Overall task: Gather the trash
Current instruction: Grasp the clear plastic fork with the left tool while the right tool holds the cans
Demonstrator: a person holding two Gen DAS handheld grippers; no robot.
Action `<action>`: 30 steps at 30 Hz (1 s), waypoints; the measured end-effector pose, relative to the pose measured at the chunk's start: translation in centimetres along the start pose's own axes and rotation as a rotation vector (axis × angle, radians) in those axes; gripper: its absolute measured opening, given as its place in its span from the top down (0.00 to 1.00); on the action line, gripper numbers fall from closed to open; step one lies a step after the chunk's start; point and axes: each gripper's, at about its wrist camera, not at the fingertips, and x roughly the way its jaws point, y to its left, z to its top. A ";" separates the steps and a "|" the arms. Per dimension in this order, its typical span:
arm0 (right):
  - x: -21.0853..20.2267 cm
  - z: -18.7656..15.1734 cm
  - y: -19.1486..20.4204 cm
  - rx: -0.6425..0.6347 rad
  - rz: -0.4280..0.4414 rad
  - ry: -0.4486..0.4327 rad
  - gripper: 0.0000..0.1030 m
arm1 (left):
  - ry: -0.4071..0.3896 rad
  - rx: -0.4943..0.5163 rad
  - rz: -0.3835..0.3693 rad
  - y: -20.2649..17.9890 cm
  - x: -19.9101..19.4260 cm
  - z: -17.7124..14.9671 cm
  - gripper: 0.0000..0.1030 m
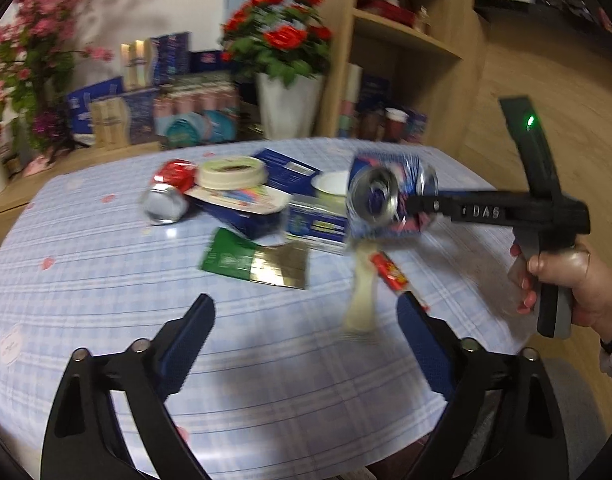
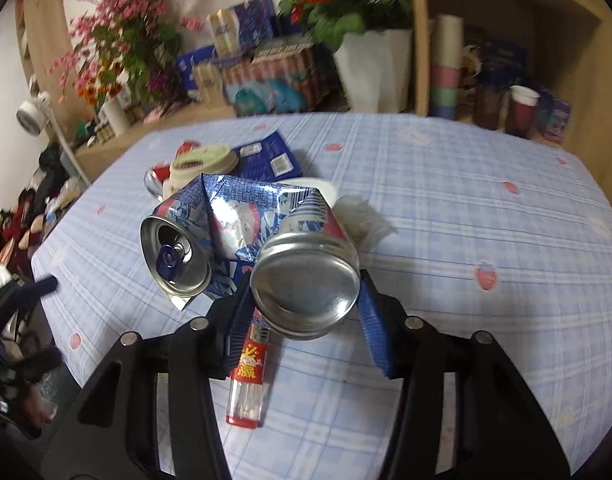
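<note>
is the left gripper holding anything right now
No, the left gripper stands open over the tablecloth with nothing between its fingers; the crushed blue can is in the right gripper.

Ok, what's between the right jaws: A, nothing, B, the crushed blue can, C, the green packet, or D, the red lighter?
B: in the right wrist view the crushed blue can sits clamped between the right gripper jaws, off the table, with the lighter lying on the cloth below.

Counter (image 2: 465,240) cloth: pale blue plaid with pink strawberries. Can (image 2: 242,236): blue and white, silver ends. Lighter (image 2: 250,372): red and clear. Packet (image 1: 252,260): green and gold. Tongs' pads (image 2: 375,328): blue.
</note>
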 end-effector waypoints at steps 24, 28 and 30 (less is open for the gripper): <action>-5.2 -4.9 -5.4 0.251 -0.067 -0.043 0.50 | 0.289 0.125 -0.052 -3.0 11.1 0.8 0.83; -5.6 -4.9 -4.9 0.253 -0.061 -0.051 0.50 | 0.275 0.113 -0.064 -2.5 9.6 0.6 0.83; -5.7 -4.9 -4.7 0.252 -0.059 -0.054 0.50 | 0.256 0.119 -0.059 -2.3 8.5 0.5 0.83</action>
